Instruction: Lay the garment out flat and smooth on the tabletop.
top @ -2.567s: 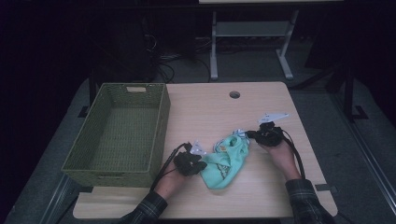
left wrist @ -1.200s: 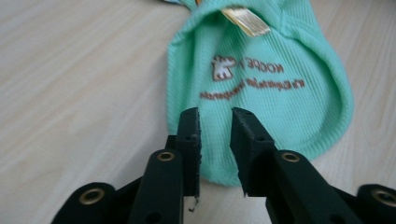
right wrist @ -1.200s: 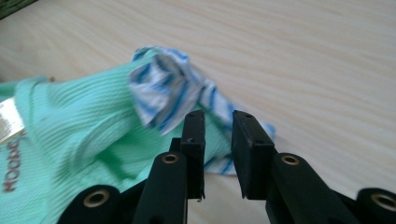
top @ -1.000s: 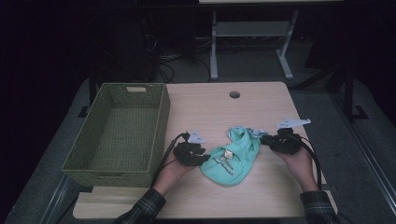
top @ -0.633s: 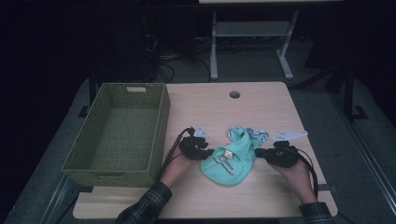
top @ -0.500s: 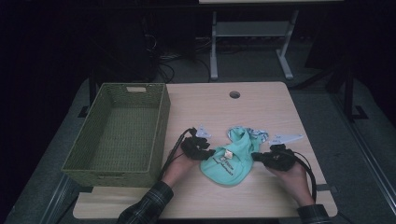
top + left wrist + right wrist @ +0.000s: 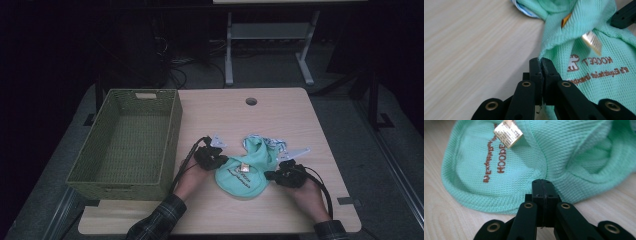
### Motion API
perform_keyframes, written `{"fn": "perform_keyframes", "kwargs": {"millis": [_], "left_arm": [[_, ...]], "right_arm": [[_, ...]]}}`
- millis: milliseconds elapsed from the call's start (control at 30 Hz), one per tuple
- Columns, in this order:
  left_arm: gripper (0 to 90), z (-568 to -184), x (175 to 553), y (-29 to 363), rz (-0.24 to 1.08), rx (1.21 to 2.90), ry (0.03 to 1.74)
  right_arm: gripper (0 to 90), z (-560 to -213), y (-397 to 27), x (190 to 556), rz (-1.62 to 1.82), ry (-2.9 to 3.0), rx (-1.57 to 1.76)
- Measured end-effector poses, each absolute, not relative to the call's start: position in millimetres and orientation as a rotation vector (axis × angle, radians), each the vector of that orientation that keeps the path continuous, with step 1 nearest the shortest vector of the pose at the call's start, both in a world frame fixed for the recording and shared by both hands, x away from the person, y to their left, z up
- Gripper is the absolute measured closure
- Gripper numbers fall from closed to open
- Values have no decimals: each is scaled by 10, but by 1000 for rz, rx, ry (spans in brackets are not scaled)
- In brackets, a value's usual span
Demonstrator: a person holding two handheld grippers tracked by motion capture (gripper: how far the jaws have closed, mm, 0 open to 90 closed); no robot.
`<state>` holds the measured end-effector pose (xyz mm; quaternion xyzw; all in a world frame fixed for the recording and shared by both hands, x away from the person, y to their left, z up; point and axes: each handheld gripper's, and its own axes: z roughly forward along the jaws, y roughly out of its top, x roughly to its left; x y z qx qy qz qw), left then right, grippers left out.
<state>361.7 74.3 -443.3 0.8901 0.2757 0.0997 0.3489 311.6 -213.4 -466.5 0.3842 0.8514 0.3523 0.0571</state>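
A mint-green knit garment (image 7: 245, 172) with brown lettering and a sewn-in tag lies crumpled on the wooden table (image 7: 250, 125). My left gripper (image 7: 222, 162) is at its left edge. In the left gripper view the jaws of this gripper (image 7: 541, 60) have just been closing and now pinch a fold of the garment (image 7: 599, 75). At the cloth's right edge is my right gripper (image 7: 270, 175). In the right gripper view, this gripper (image 7: 543, 181) has its jaws pressed together over the hem of the garment (image 7: 499, 152).
A green woven basket (image 7: 175, 130) stands on the table's left side, close to my left hand. A cable hole (image 7: 251, 101) sits near the far edge. Beyond the table are a metal stand (image 7: 265, 35) and dark floor.
My right gripper has slid in and down to the garment's right edge. The left gripper stayed at the left edge. The garment has not moved over the last second.
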Motion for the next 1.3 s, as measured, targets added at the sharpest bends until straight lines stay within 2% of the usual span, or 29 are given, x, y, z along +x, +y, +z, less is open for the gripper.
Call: {"fn": "perform_keyframes", "kwargs": {"millis": [167,333,533,967,1300], "left_arm": [[878,-4331,3550,876,299,2299,751],[868,-4339,3457,918,252,2323,753],[715,-4269,3433,881,282,2295,724],[631,-4261,3832,679,228,2250,716],[591,-4269,4155,483,250,2233,698]], "right_arm": [[900,-4654,-2183,3132,1037,2557,1182],[900,-4651,-2217,3143,1020,2543,1189],[900,-4653,-2232,3153,1027,2543,1193],[900,-4652,-2227,3153,1017,2545,1170],[900,-4652,-2229,3155,1016,2549,1164]]}}
